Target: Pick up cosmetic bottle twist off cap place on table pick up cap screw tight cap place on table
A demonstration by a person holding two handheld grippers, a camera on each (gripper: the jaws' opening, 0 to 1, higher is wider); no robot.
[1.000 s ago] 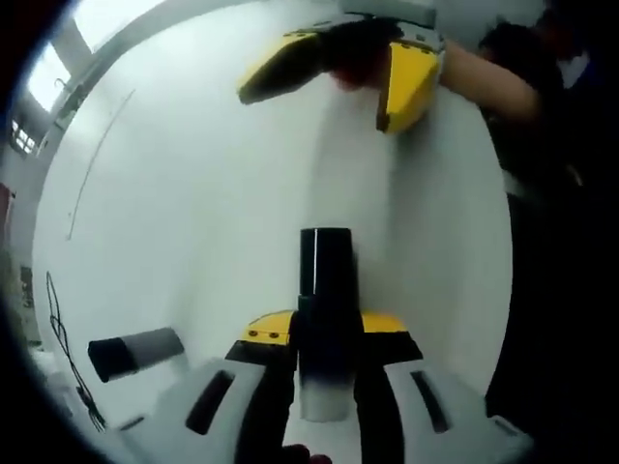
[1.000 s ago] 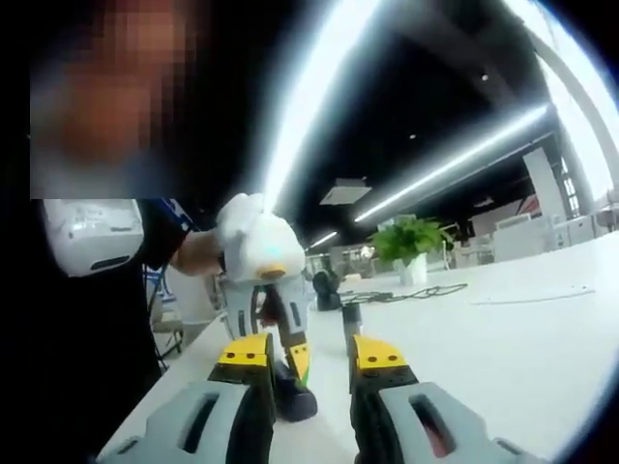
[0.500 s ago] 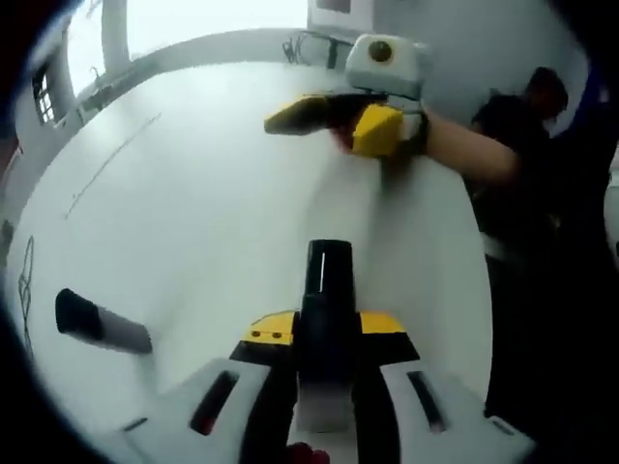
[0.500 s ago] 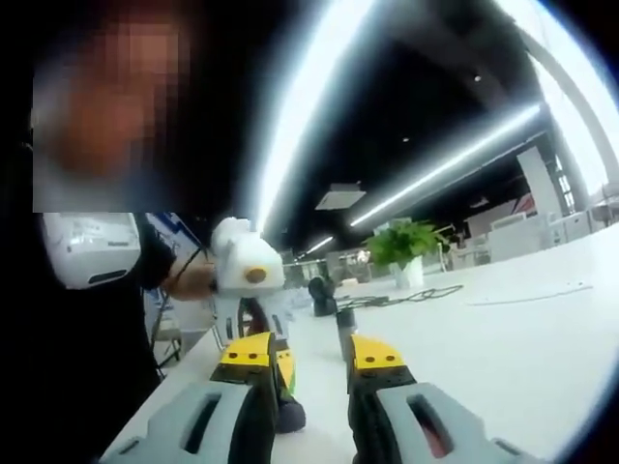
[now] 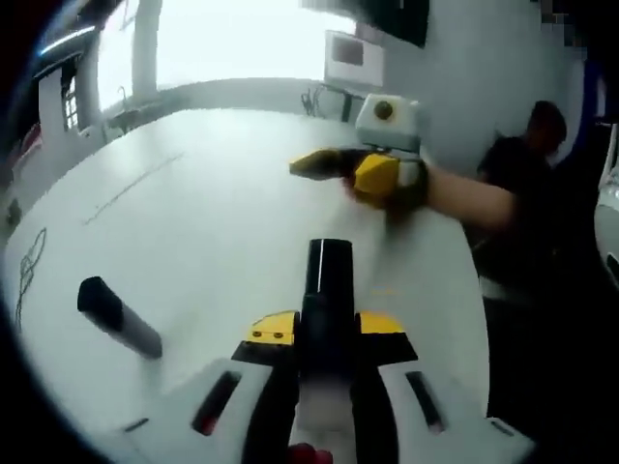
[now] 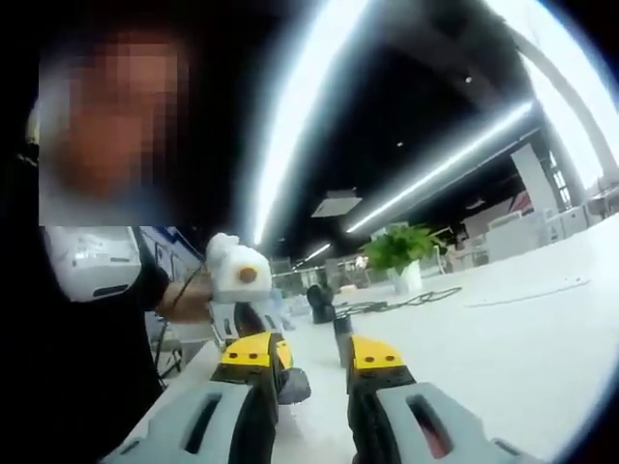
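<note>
While clamped in left gripper [image 5: 325, 340], cosmetic bottle [image 5: 327, 319] over bare white table [image 5: 213, 222].

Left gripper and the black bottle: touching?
Touching. The left gripper view shows the left gripper with both jaws pressed against the bottle, no gap either side.

A wide white table [image 5: 193, 222] stretches toward a bright window [image 5: 232, 39] in the left gripper view. A thin black cable [image 5: 27, 275] curls near the table's left edge. A second dark-capped tube [image 5: 118, 317] lies on its side on the table. In the right gripper view, a potted green plant [image 6: 398, 256] stands at the table's far end, with black cables [image 6: 406, 302] just beside it. Long ceiling light strips [image 6: 440, 164] glow overhead.
</note>
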